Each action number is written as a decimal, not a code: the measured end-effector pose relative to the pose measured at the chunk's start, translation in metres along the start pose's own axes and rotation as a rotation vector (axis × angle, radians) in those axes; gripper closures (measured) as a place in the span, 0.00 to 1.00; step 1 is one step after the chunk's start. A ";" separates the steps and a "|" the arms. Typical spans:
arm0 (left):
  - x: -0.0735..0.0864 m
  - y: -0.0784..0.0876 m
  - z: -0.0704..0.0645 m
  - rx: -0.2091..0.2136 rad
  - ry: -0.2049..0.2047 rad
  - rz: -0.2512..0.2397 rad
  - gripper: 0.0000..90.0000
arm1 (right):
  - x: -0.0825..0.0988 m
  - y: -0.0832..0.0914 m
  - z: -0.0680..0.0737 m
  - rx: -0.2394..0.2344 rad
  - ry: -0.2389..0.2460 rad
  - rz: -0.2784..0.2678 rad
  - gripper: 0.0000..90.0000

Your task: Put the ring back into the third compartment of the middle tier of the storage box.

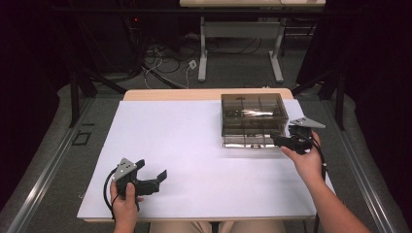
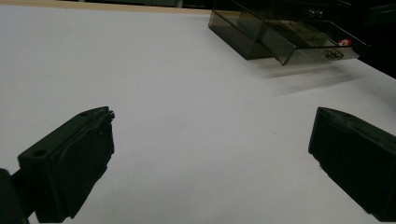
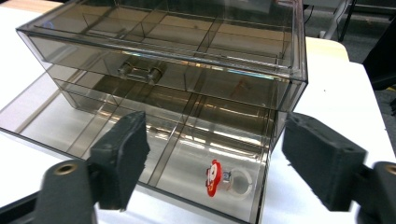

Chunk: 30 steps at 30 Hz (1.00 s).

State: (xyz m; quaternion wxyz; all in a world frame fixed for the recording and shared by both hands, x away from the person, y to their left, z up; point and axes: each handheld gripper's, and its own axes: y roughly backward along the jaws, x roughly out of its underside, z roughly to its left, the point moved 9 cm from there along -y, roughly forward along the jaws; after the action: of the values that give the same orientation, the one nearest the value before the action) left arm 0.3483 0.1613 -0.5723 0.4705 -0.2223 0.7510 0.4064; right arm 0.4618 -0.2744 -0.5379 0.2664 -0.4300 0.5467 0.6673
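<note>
Your right gripper (image 1: 281, 141) sat at the front right corner of the smoky clear drawer box (image 1: 252, 112), which stood on the far right part of the white table sheet (image 1: 184, 145). Its jaws stood well apart with nothing between the pads. In the right gripper view those jaws (image 3: 217, 161) framed the pulled-out bottom drawer (image 3: 140, 135), one black pad on each side of the drawer's front right compartment and neither one touching the plastic.

In that compartment lay a small ring with a red and white figure on it (image 3: 223, 179), flat on the drawer floor, close behind the front wall and free of both pads. The other compartments of the drawer that you could see looked bare. The upper drawer (image 3: 159, 77) was pushed in, its small clear handle (image 3: 140, 71) facing you (the glare on the plastic made it hard to read any deeper inside).

Your left gripper (image 1: 153, 180) rested low over the near left part of the sheet, well away from the box. Its jaws were spread wide and held nothing; the left gripper view showed the two black pads (image 2: 210, 163) far apart above plain white sheet, with the box (image 2: 252, 28) and its open drawer (image 2: 317, 44) up at the far right, the ring (image 2: 344, 42) a small red spot near the drawer's front corner.
</note>
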 end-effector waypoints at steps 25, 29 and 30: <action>-0.001 0.001 0.001 -0.002 -0.001 -0.003 0.00 | 0.005 0.033 0.028 -0.061 0.015 -0.124 0.00; -0.001 0.001 0.001 -0.002 0.001 -0.004 0.00 | 0.010 0.041 0.036 -0.081 0.027 -0.132 0.00; -0.001 0.001 0.001 -0.002 0.000 -0.003 0.00 | 0.010 0.042 0.038 -0.087 0.033 -0.137 0.00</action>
State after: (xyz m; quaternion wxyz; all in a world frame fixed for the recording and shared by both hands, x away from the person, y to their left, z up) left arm 0.3486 0.1626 -0.5715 0.4710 -0.2239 0.7504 0.4061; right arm 0.4114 -0.2500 -0.5247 0.2837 -0.4884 0.4908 0.6634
